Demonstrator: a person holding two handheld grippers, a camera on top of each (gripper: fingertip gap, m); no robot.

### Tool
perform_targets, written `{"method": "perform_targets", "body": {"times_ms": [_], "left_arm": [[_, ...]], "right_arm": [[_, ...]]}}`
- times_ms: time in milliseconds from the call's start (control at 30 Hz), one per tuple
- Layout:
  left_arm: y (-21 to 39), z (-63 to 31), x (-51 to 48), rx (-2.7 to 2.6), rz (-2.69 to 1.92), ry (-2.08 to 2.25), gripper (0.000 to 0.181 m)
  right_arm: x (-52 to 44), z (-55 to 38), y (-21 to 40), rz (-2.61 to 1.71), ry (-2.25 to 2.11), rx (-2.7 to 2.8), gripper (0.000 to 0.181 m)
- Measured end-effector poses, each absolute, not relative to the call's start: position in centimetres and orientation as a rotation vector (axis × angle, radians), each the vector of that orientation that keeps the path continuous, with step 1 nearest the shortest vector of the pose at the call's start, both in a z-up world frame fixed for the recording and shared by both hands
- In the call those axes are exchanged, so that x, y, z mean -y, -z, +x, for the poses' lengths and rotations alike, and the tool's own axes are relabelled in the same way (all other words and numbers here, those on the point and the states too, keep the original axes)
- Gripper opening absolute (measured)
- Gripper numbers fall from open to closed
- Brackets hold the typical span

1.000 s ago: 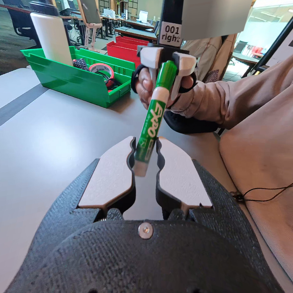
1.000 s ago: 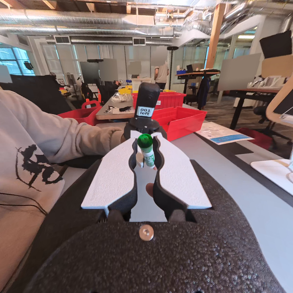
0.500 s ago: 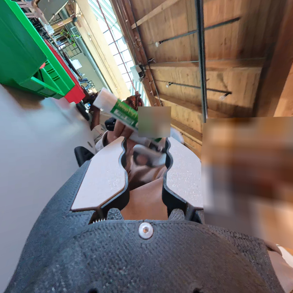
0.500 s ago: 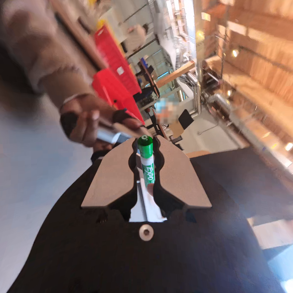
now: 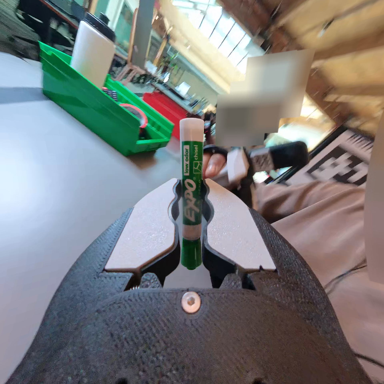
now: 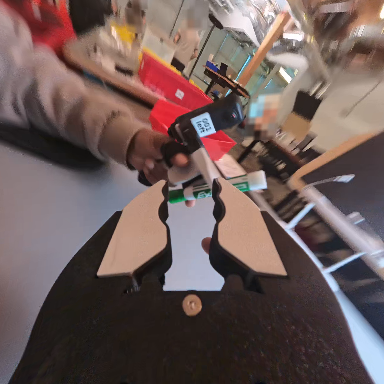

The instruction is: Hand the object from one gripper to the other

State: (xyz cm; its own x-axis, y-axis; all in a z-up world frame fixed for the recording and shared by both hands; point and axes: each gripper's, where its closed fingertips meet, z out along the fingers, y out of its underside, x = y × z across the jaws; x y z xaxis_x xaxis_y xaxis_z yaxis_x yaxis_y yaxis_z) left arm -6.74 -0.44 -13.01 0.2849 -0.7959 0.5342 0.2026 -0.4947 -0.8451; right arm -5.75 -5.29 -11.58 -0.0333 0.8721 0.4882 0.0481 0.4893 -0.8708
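A green and white marker [image 5: 191, 187] lies lengthwise between the fingers of my left gripper [image 5: 191, 184], which is shut on it, white end pointing away and green cap toward the camera. In the right wrist view my right gripper [image 6: 190, 185] is open and empty. Just beyond its fingertips the left gripper [image 6: 193, 172] holds the marker [image 6: 247, 184] crosswise. The right gripper also shows farther off in the left wrist view [image 5: 236, 166], in a person's hand and apart from the marker.
A green bin [image 5: 93, 104] with a white bottle [image 5: 91, 52] and a tape roll stands on the grey table [image 5: 52, 176] at the left. Red bins [image 6: 172, 83] stand behind. A person's beige sleeve [image 5: 311, 207] fills the right side.
The marker has passed from the right gripper to the left one. The right gripper has opened and drawn back off it. Both views have swung.
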Motion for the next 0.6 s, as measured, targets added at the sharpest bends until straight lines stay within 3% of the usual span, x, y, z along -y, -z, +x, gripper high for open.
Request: {"method": "perform_targets", "body": {"times_ms": [33, 133, 267, 367, 533, 600], "left_arm": [[13.5, -6.9, 0.4, -0.634, -1.664, 1.234, 0.020], [14.6, -6.3, 1.3, -0.885, -1.691, 0.947, 0.020], [17.4, -4.8, 3.2, -1.131, -1.815, 0.814, 0.019], [19.0, -4.0, 4.3, -1.264, -1.838, 0.766, 0.019], [17.9, -4.3, 3.8, -1.184, -1.795, 0.825, 0.023], [17.5, -5.3, 2.3, -1.068, -1.797, 0.816, 0.035]], "right_arm": [[4.5, -5.5, 10.8, -0.961, -0.970, 1.406, 0.043], [2.1, -4.7, 10.8, -1.169, -1.197, 1.323, 0.047], [2.8, -4.4, 14.2, -1.212, -1.126, 1.579, 0.053], [4.6, -4.2, 16.8, -1.182, -1.062, 1.775, 0.021], [4.2, -4.4, 15.4, -1.078, -0.950, 1.733, 0.020], [3.3, -4.1, 14.8, -1.046, -0.845, 1.702, 0.020]]}}
